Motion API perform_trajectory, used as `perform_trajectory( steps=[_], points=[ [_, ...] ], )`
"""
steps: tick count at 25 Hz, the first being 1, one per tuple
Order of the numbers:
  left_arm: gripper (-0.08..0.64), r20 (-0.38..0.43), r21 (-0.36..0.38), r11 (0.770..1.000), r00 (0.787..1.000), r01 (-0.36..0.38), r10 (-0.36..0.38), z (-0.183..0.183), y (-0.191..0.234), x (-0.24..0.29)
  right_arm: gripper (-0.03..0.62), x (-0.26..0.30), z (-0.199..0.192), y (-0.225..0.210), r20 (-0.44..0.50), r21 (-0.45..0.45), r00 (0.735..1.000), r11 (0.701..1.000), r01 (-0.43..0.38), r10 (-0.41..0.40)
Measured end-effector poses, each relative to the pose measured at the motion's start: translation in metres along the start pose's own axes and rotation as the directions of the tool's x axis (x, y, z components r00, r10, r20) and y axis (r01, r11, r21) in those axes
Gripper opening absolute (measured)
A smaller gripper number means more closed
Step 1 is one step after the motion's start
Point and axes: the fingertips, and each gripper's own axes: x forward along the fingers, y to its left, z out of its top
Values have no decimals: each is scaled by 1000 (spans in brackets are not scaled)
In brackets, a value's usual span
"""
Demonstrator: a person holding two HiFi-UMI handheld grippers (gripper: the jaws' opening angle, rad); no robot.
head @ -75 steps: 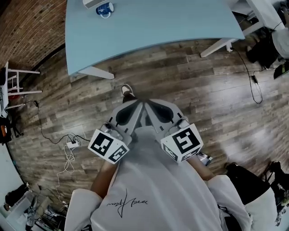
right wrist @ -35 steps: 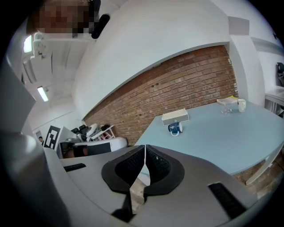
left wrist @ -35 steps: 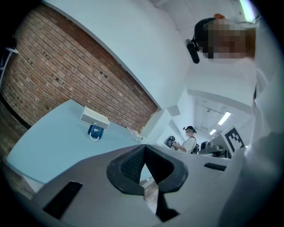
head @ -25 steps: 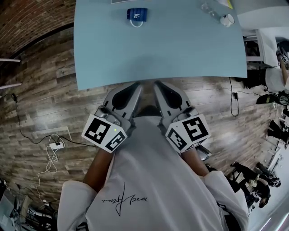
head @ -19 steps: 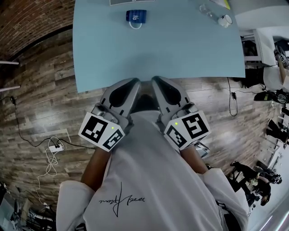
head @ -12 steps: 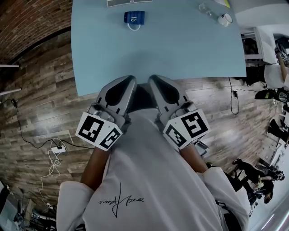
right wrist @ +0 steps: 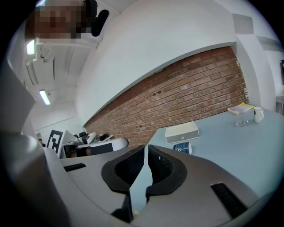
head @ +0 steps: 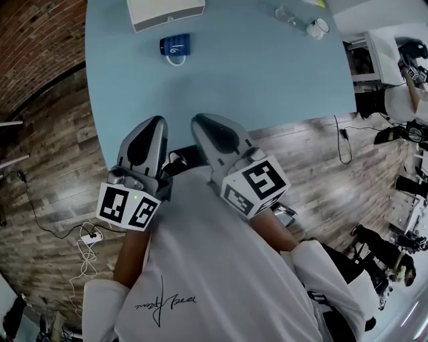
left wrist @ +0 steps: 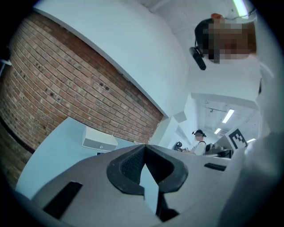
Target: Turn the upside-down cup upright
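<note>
Cup (head: 174, 45): it is dark blue with a small white mark on its side and a pale loop handle on the side nearer the bottom of the frame. It stands on the light blue table (head: 267, 73) in the upper left of the head view, just below a white box (head: 165, 12) and apart from it. In the right gripper view the same cup (right wrist: 183, 148) shows just right of centre, its lower part cut off by the right jaw and a white swirl visible on its wall. Which end is its mouth cannot be made out.

The left gripper (left wrist: 144, 147) has its jaws pressed together at the tips, with only a thin wedge of table colour showing lower down and nothing between them. The right gripper (right wrist: 146, 148) has its jaws drawn together to a narrow slit, and nothing is between them either.

In the head view both grippers sit at centre frame, just over the table's near edge and well short of the cup. They are held close against a white shirt (head: 214, 267).

A clear glass (head: 284, 13) and a white mug (head: 316, 28) stand near each other at the table's upper right. Wooden floor (head: 60, 167) fills the left side.
</note>
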Motion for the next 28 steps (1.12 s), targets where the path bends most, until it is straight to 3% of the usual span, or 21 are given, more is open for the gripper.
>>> perform_trajectory(
  steps=[16, 28],
  points=[
    [9, -46, -19, 999, 998, -31, 30, 8, 9, 65, 23, 26, 26, -63, -32, 46, 999, 999, -14, 16],
    [9, -95, 12, 987, 982, -161, 162, -9, 39, 98, 23, 54, 13, -105, -103, 98, 990, 991, -89, 99]
  ],
)
